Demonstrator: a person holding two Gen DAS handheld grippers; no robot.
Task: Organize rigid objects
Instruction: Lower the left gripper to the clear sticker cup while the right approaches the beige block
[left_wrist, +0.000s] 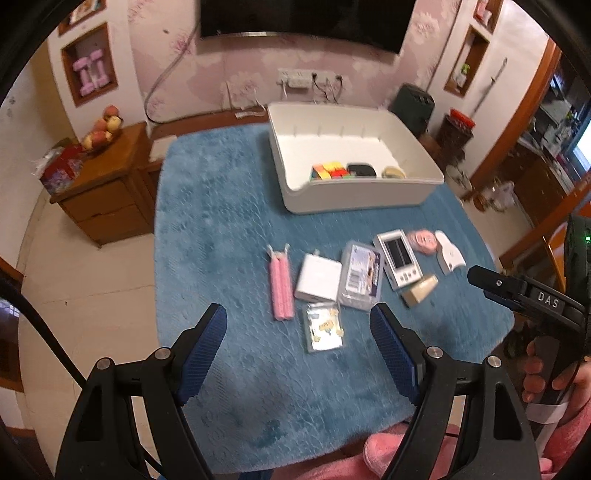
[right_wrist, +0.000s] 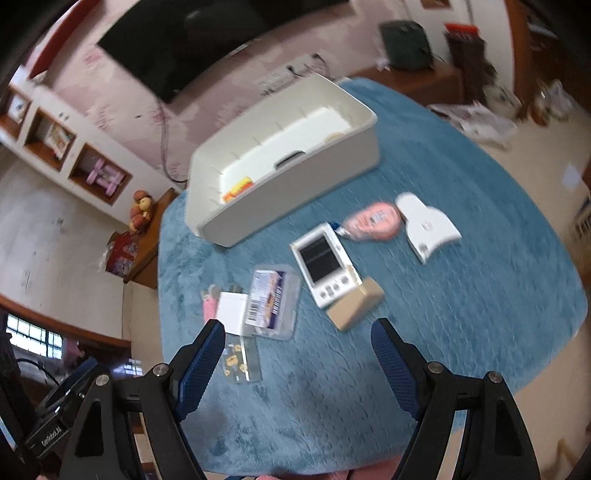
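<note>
Left gripper (left_wrist: 299, 325): we hold it above the near part of the blue rug (left_wrist: 207, 206), tongs spread wide with nothing between them.
Pink candles (left_wrist: 282, 288): two, side by side at the left end of the row on the rug; long axis runs away from us, wicks at the far end. We judge them stiff, light and brittle, so we would pinch across both at mid-length.
White charger block (left_wrist: 318, 282): just right of the candles, lying flat. Hard and smooth (likely slippery); we would take it across its narrower sides.
Clear sachet (left_wrist: 325, 328): nearest to us, flat. Thin and light, so hard to get under; an edge is the best hold.
Clear plastic case (left_wrist: 360, 275): barcode label up, long axis pointing away and slightly right. Rigid and light; grip across the short width.
White handheld console (right_wrist: 323, 264): screen up, buttons at the near end, long axis angled towards the bin. We guess the screen is fragile, so hold the side edges.
Beige block (right_wrist: 356, 302): touching the console's near corner, lying aslant.
Pink round item (right_wrist: 373, 220) and white curved gadget (right_wrist: 428, 227): farthest right, too blurred to name closer.
White storage bin (left_wrist: 354, 195): beyond the row, already holding colourful cubes (left_wrist: 328, 171) and a black item.
Right gripper (right_wrist: 299, 328): also wide, holding nothing, above the case and beige block.
</note>
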